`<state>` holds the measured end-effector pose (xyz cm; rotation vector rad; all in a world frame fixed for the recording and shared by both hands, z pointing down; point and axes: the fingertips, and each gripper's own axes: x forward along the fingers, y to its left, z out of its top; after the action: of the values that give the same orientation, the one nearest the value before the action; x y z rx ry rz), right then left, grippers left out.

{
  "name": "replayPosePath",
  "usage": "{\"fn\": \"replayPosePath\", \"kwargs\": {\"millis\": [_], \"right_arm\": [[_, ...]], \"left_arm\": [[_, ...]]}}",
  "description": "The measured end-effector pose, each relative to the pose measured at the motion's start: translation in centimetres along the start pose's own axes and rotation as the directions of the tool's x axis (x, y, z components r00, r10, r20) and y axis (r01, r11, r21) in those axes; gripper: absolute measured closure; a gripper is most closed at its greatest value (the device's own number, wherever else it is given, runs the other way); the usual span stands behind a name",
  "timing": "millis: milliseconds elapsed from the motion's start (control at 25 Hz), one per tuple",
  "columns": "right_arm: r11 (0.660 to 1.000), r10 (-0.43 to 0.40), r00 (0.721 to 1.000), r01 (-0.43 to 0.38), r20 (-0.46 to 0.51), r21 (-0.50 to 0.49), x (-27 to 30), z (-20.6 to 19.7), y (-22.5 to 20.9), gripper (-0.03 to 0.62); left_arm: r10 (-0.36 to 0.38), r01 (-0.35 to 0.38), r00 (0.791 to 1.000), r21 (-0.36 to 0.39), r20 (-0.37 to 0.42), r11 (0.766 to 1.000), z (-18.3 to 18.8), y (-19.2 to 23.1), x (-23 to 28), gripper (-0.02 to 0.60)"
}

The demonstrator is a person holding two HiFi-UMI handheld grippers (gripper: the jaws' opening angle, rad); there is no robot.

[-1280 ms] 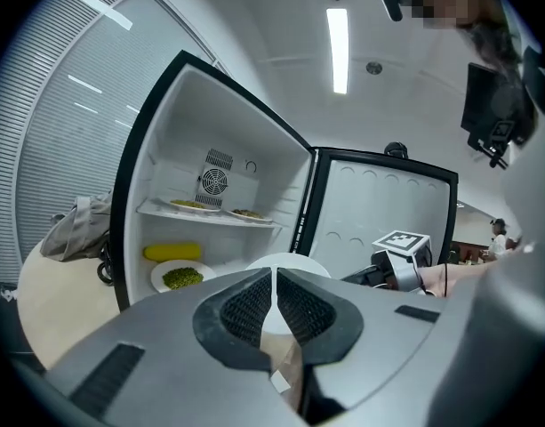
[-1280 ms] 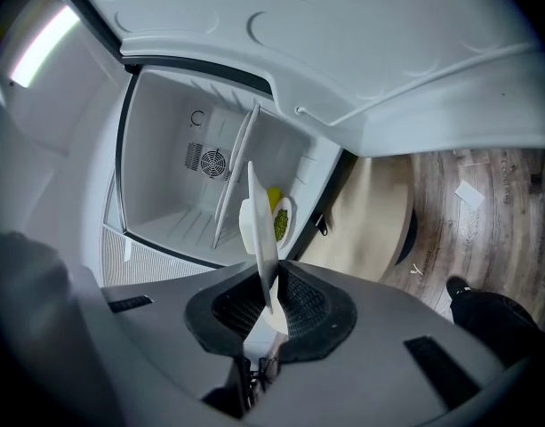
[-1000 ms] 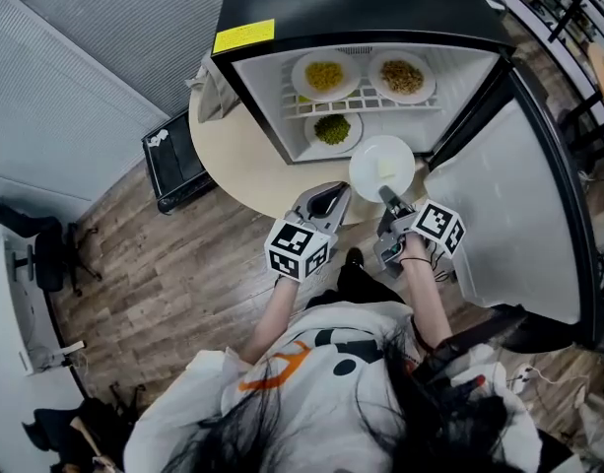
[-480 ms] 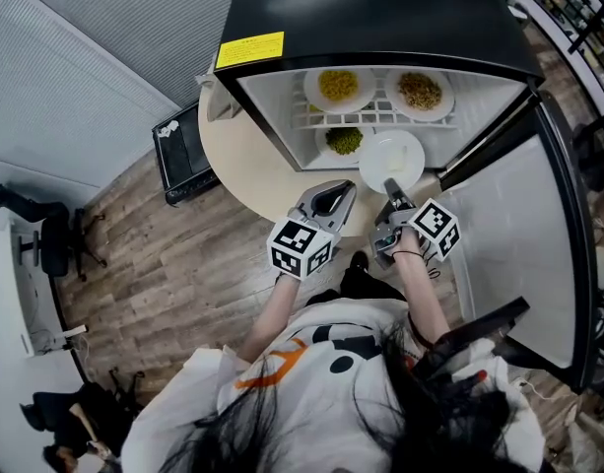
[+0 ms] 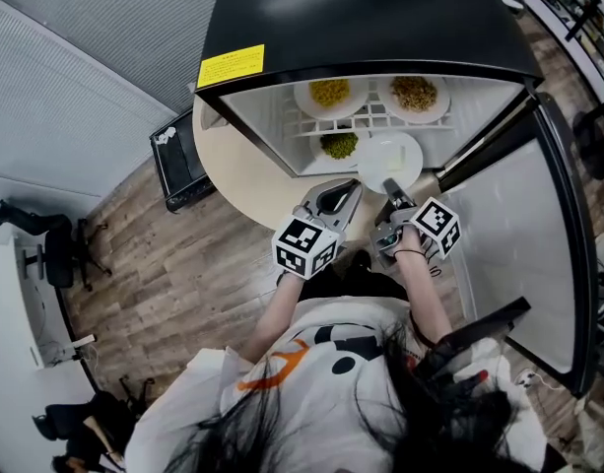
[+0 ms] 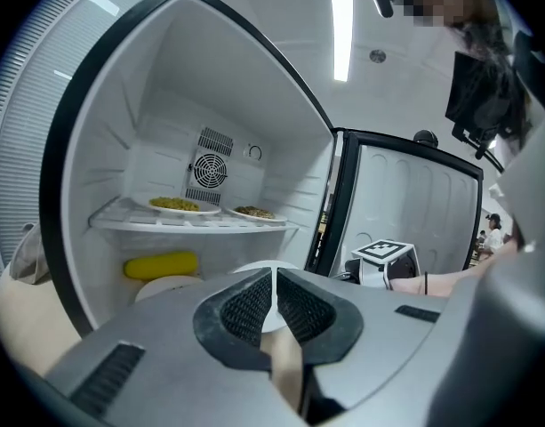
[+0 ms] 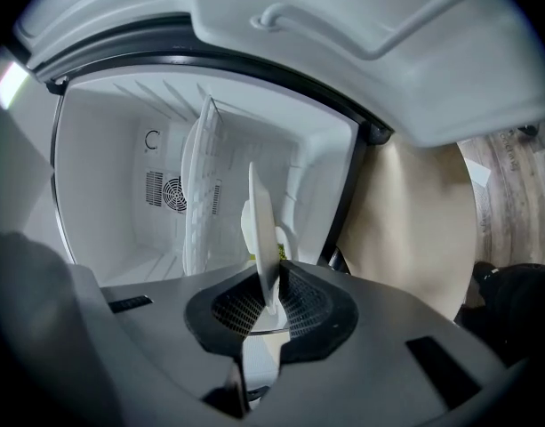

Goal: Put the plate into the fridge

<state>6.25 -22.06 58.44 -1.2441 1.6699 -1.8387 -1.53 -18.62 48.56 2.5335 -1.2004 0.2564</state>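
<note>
In the head view my right gripper [image 5: 391, 189] is shut on the near rim of a white plate [image 5: 388, 156], which is at the mouth of the open fridge [image 5: 361, 18], under its wire shelf [image 5: 370, 116]. The right gripper view shows that plate [image 7: 260, 221] edge-on between the pads, with my right gripper [image 7: 270, 302] closed on it. A plate of green food [image 5: 338, 145] sits just left of it in the lower space. My left gripper [image 5: 339, 193] is shut and empty beside it, and the left gripper view shows my left gripper [image 6: 274, 285] pointing into the fridge.
On the shelf stand a plate of yellow food [image 5: 329, 93] and a plate of brown food [image 5: 414, 93]. The fridge door [image 5: 523, 225] stands open at the right. A round beige table [image 5: 233, 161] lies under and left of the fridge, with a black box [image 5: 178, 156] on the floor beyond it.
The right gripper has carried the plate forward from in front of the fridge to its lower opening, beside the green food plate. The left gripper has moved forward alongside, still shut.
</note>
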Motion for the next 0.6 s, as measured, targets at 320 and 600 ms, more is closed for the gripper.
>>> {"fn": "replayPosePath", "kwargs": {"millis": [320, 600], "right_arm": [[0.998, -0.021, 0.997, 0.016, 0.080, 0.061, 0.3, 0.9, -0.5, 0.562], [0.995, -0.048, 0.988, 0.033, 0.145, 0.099, 1.9, 1.8, -1.0, 0.562]], "left_arm": [[-0.103, 0.104, 0.994, 0.032, -0.028, 0.994, 0.5, 0.3, 1.6, 0.569], [-0.166, 0.168, 0.985, 0.052, -0.040, 0.984, 1.2, 1.5, 2.5, 0.569]]}}
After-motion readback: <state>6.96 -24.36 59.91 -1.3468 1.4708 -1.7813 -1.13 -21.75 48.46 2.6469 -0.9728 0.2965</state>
